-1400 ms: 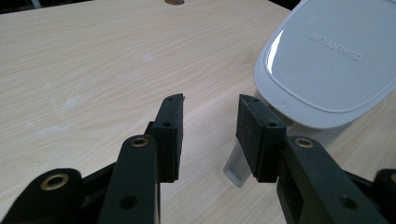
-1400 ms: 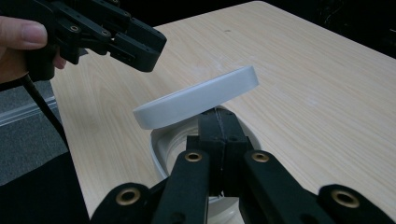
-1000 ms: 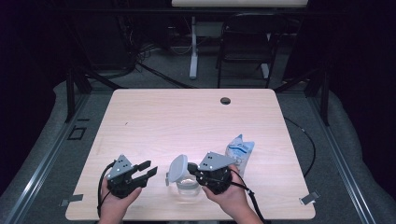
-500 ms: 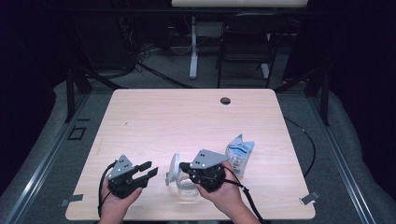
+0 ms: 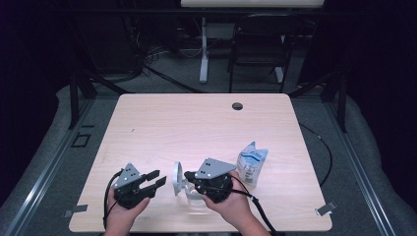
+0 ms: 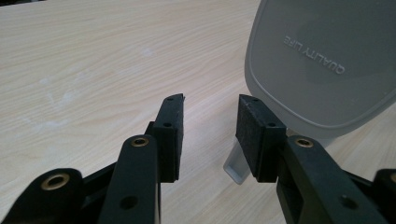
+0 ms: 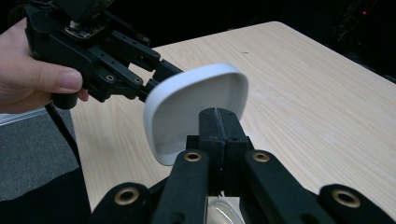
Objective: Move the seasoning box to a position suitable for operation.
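Observation:
A clear plastic container [image 5: 194,196] stands near the table's front edge. Its white lid [image 5: 177,178] is swung up on edge at the container's left side. My right gripper [image 5: 189,183] is shut, and in the right gripper view its closed tips [image 7: 217,114] rest against the lid's hollow inner face [image 7: 196,107]. I see nothing between the pads. My left gripper [image 5: 158,178] is open just left of the lid. The left gripper view has the lid's grey outer face [image 6: 322,65] beside the right pad, and the gap between the tips [image 6: 210,116] holds nothing.
A white and blue pouch [image 5: 252,164] stands upright on the table [image 5: 196,128] to the right of my right hand. A dark cable hole [image 5: 237,105] sits near the far edge. A chair [image 5: 255,44] and a table leg stand beyond it.
My right gripper has shifted left toward the left gripper, and the lid has moved a little left with it. The left gripper has stayed in place.

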`<action>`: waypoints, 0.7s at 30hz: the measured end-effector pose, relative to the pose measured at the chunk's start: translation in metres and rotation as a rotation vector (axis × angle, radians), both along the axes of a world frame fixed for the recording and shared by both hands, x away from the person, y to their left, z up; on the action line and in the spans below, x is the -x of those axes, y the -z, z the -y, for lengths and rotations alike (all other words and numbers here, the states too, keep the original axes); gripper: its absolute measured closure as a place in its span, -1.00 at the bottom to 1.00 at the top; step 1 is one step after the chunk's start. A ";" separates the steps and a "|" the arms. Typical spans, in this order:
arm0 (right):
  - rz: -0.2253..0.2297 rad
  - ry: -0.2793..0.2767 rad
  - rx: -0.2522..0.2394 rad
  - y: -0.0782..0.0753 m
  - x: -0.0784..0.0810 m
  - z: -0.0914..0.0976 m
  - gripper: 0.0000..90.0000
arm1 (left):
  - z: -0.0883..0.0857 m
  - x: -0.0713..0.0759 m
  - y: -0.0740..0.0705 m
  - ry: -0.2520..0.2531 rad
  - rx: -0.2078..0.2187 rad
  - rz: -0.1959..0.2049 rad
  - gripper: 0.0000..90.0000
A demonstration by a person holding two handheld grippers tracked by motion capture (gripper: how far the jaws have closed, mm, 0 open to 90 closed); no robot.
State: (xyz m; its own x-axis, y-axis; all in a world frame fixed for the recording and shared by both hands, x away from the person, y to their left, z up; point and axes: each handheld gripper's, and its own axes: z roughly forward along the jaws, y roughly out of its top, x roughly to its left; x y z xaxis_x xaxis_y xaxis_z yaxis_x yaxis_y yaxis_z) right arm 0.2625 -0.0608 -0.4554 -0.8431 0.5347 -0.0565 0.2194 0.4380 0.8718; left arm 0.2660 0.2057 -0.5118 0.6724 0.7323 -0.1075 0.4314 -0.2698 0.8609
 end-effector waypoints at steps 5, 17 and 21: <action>0.006 0.017 0.002 0.002 0.000 0.006 0.92 | 0.000 0.000 0.001 -0.009 0.004 -0.002 0.35; 0.020 0.073 -0.009 0.006 0.007 0.033 0.50 | -0.001 -0.003 0.004 -0.029 0.036 -0.014 0.33; 0.019 0.102 -0.021 0.010 0.008 0.046 0.35 | -0.002 -0.004 0.005 -0.055 0.047 -0.017 0.33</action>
State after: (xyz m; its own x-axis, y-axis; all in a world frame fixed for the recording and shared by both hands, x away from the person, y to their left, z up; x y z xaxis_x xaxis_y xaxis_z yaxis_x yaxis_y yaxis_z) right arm 0.2548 -0.1066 -0.4656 -0.7835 0.6186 -0.0597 0.2456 0.3964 0.8846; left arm 0.2700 0.2079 -0.5172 0.6294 0.7618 -0.1535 0.4590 -0.2050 0.8645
